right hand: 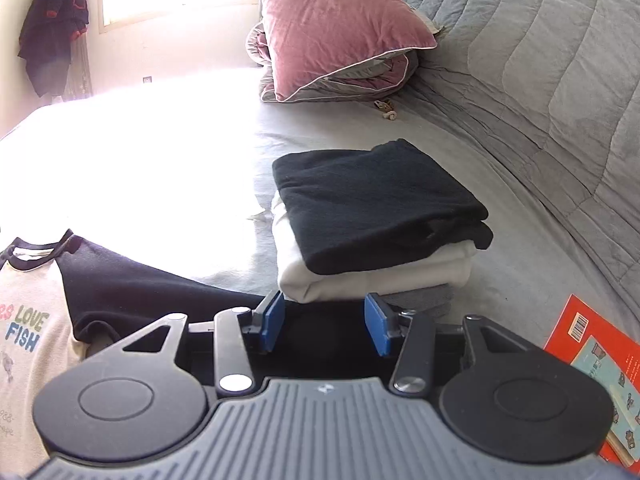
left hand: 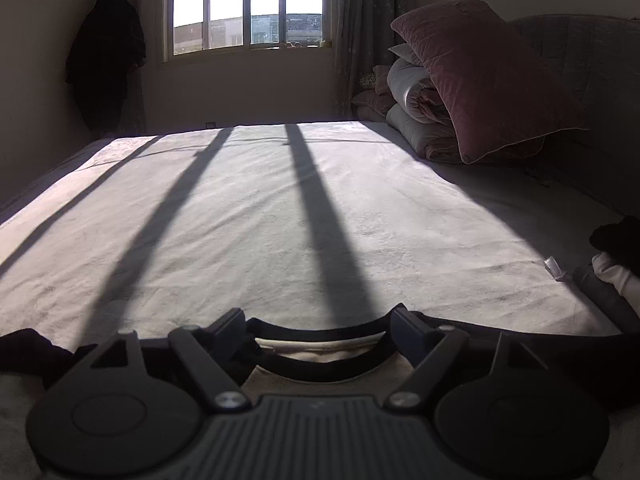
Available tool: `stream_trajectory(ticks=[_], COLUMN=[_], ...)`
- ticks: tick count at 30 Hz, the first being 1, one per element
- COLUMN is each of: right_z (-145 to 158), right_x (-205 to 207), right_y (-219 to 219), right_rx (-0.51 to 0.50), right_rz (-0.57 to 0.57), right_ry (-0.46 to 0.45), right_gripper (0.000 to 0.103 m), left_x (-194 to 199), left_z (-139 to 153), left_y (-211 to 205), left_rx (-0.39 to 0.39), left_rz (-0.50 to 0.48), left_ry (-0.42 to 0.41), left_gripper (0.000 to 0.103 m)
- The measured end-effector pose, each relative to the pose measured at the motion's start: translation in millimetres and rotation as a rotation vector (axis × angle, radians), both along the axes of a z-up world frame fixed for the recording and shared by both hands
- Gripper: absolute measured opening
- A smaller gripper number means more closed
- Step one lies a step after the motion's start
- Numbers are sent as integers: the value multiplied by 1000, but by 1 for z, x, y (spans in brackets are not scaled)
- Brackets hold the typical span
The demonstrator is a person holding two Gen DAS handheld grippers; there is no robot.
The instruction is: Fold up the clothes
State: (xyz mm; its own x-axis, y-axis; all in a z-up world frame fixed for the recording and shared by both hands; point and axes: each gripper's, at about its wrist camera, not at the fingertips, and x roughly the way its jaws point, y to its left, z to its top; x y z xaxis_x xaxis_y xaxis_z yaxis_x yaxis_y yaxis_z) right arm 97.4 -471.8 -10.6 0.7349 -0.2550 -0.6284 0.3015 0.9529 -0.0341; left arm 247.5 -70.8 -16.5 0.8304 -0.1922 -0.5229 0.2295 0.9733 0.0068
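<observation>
Now I'm hovering both grippers released: left gripper [left hand: 318, 322] facing the raglan tee's collar [left hand: 320, 338] just ahead, right gripper [right hand: 325, 322] over its dark sleeve [right hand: 132, 284], tee lying leftward.

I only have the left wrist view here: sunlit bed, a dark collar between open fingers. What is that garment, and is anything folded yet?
Observer: The right wrist view shows a cream T-shirt with dark sleeves, printed "LOVE FISH", lying flat on the bed.
Operator: Anything folded?
Observer: Yes, a stack: a black garment on a white garment.
Operator: And the right gripper?
Observer: The right gripper is open, nothing between its blue pads. A red book lies to its right.
</observation>
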Motion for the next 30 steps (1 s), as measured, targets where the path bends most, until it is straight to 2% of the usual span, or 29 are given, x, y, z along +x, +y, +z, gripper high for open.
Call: stream_trajectory(ticks=[6, 11, 15, 19, 21, 24, 26, 30], right_z=[35, 52, 54, 38, 27, 7, -4, -23], right_x=[12, 33, 56, 82, 97, 117, 130, 151], right_y=[70, 135, 190, 256, 292, 351, 389, 457], right_rx=[56, 126, 203, 255, 274, 293, 291, 244], right_rz=[120, 229, 343, 463, 526, 622, 683, 800], right_ry=[-15, -13, -14, -4, 4, 35, 54, 89], right_gripper=[51, 51, 51, 51, 51, 50, 50, 50], left_x=[-23, -38, -40, -47, -56, -67, -75, -84], left_z=[5, -7, -24, -43, -53, -64, -67, -65], left_y=[103, 180, 230, 270, 286, 309, 322, 343], left_rx=[-27, -99, -148, -200, -209, -249, -284, -306], left_rz=[159, 296, 389, 481, 517, 586, 632, 694], left_ry=[58, 73, 72, 102, 110, 91, 71, 58], left_gripper=[85, 85, 85, 75, 63, 55, 54, 54])
